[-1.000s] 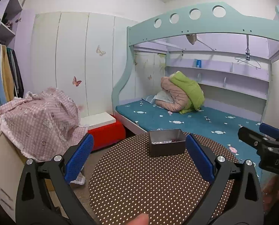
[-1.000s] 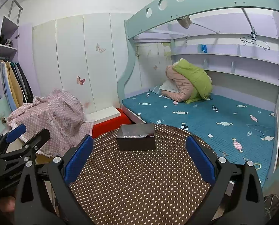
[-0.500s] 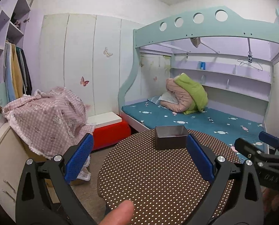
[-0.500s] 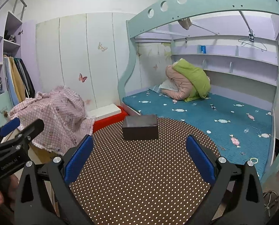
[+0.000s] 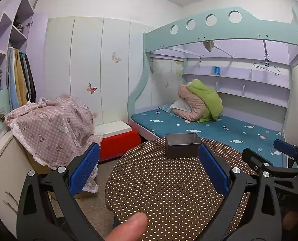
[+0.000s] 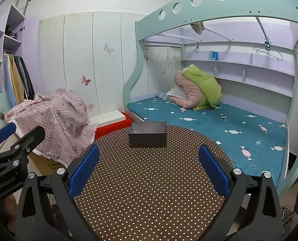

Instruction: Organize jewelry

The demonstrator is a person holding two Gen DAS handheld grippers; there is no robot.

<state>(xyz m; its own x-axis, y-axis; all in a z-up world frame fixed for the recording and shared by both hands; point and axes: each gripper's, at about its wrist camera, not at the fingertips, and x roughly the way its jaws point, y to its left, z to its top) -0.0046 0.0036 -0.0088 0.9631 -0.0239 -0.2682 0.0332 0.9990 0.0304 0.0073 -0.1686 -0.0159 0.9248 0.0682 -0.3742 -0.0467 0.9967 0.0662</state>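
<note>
Left wrist view: my left gripper (image 5: 149,172) is spread wide and empty, short of the dark box (image 5: 182,145) at the far edge of the dotted table (image 5: 159,190). Right wrist view: my right gripper (image 6: 149,170) is equally wide and empty, box (image 6: 148,134) ahead. I approach level; contents are not visible.

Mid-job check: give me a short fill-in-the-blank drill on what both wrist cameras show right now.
1. The dark metal box stands on the round table whose cover is brown with white ____.
2. Both the left gripper and the right gripper have their jaws ____, holding nothing.
3. The pink and green bedding is piled on the ____ mattress.
4. The pads on the gripper fingers are coloured ____.

Missing words: dots; open; teal; blue
</note>
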